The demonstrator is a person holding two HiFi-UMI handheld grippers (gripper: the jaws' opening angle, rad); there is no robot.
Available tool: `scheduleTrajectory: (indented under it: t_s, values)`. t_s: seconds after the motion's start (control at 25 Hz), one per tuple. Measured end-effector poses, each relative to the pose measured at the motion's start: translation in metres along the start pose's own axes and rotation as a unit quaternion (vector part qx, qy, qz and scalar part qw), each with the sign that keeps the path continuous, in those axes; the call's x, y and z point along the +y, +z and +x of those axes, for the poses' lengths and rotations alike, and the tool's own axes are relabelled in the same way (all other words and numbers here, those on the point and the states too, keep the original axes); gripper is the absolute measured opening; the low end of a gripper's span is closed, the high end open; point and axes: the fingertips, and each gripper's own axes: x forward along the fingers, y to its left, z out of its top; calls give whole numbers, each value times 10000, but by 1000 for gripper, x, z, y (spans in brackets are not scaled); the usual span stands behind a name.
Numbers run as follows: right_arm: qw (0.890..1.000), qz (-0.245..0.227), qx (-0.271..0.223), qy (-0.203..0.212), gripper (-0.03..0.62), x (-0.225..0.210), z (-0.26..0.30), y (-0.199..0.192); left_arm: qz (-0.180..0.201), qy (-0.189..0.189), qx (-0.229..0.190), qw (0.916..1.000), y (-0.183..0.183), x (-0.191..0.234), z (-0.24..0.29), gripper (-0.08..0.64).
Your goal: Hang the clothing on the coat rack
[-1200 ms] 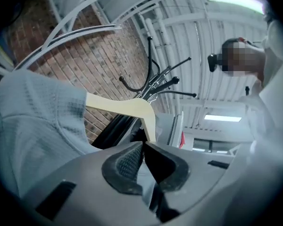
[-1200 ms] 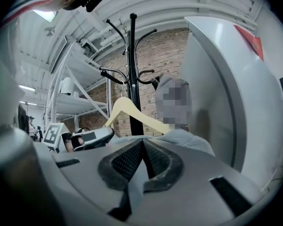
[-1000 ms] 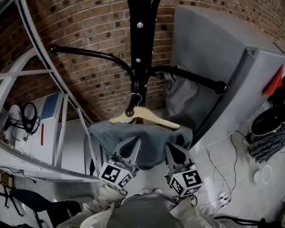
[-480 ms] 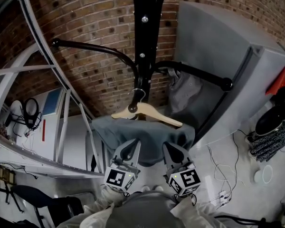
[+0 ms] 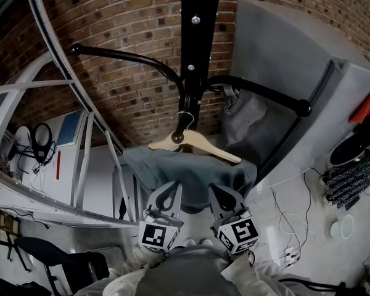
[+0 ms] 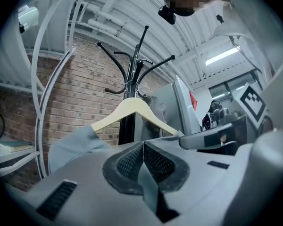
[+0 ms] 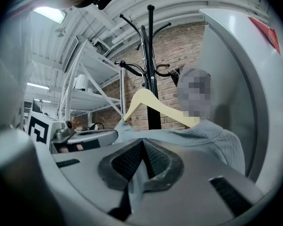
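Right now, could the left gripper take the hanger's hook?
Probably not. The left gripper is shut on the garment, as is the right gripper; the hook lies beyond the hanger, so it would have to let go first.

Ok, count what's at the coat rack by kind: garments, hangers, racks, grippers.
Garments: 2 (blue-grey garment on the hanger, grey garment on a rack arm)
Hangers: 1 (hanger)
Coat racks: 1 (coat rack)
Grippers: 2 (left gripper, right gripper, jaws of both shut on the blue-grey garment)
Total: 6

Blue-grey garment [image 5: 186, 172] on wooden hanger [image 5: 201, 144] near black coat rack [image 5: 196, 42].
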Motion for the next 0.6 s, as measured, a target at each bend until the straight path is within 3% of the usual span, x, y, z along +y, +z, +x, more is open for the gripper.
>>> scheduleTrajectory:
  t_s: [0.6]
  values:
    - [10000, -57, 44, 12, 23, -2, 1, 3, -45, 5, -7, 10000, -4, -1, 1, 11]
